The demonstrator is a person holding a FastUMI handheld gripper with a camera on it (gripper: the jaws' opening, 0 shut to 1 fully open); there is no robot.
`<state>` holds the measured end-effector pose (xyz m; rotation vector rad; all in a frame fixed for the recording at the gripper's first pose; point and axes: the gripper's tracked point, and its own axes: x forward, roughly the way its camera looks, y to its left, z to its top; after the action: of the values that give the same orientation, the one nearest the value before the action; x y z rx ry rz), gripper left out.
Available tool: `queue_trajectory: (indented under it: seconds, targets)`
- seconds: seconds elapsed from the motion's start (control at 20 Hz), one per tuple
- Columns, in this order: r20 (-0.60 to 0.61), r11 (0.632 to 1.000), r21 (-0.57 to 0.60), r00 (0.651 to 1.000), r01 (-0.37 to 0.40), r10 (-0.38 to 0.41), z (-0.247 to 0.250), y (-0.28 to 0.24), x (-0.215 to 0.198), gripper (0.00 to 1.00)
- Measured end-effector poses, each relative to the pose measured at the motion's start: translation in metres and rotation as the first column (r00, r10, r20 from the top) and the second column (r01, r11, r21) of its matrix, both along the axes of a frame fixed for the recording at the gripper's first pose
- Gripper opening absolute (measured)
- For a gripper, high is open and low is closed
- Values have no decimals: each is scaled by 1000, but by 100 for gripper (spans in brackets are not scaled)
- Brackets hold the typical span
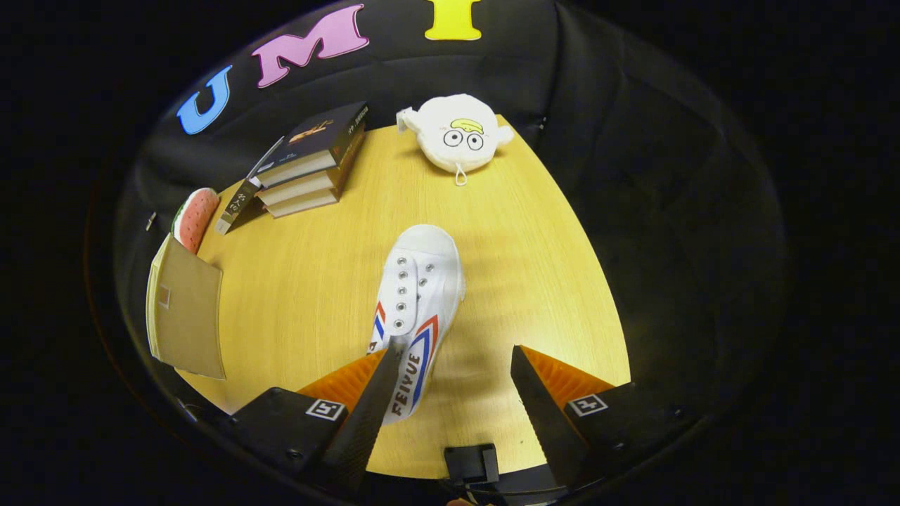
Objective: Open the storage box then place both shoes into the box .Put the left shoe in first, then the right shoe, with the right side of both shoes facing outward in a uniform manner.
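Note:
A white canvas shoe (418,302) with red and blue stripes lies on the yellow wooden table (534,267), toe pointing away from me. My gripper (457,351) is open above the shoe's heel end. The left finger (373,393) covers part of the shoe's heel, while the right finger (541,393) stands apart from the shoe over bare table. A cardboard box (186,316) sits at the table's left edge, seen from its flat brown side.
A stack of books (313,161) stands at the far left of the table. A white plush toy (457,133) lies at the far edge. A watermelon-patterned cushion (195,218) rests behind the box.

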<state>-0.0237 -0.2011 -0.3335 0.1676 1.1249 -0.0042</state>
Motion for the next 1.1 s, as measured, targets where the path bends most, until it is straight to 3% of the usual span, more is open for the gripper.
queue_trajectory:
  seconds: [0.15, 0.45, 0.55, 0.6, 0.75, 0.85, 0.9, 1.0, 1.1]
  targets:
    - [-62, 999, 27, 998, -22, 24, -31, 4, 2, 98]
    - [-65, 993, 106, 997, -43, 50, -51, 23, 14, 98]
    - [-66, 989, 144, 997, -37, 47, -54, 34, 17, 74]
    - [-59, 988, 146, 997, -42, 51, -53, 33, 19, 48]
    - [-69, 982, 188, 997, -15, 29, -55, 33, 18, 44]
    - [-81, 974, 225, 996, 43, -25, -54, 33, 19, 34]
    - [-83, 969, 239, 995, 67, -49, -55, 30, 17, 20]
    - [-84, 961, 264, 995, 81, -61, -52, 27, 17, 8]
    - [-75, 952, 284, 993, 112, -95, -49, 27, 17, 5]
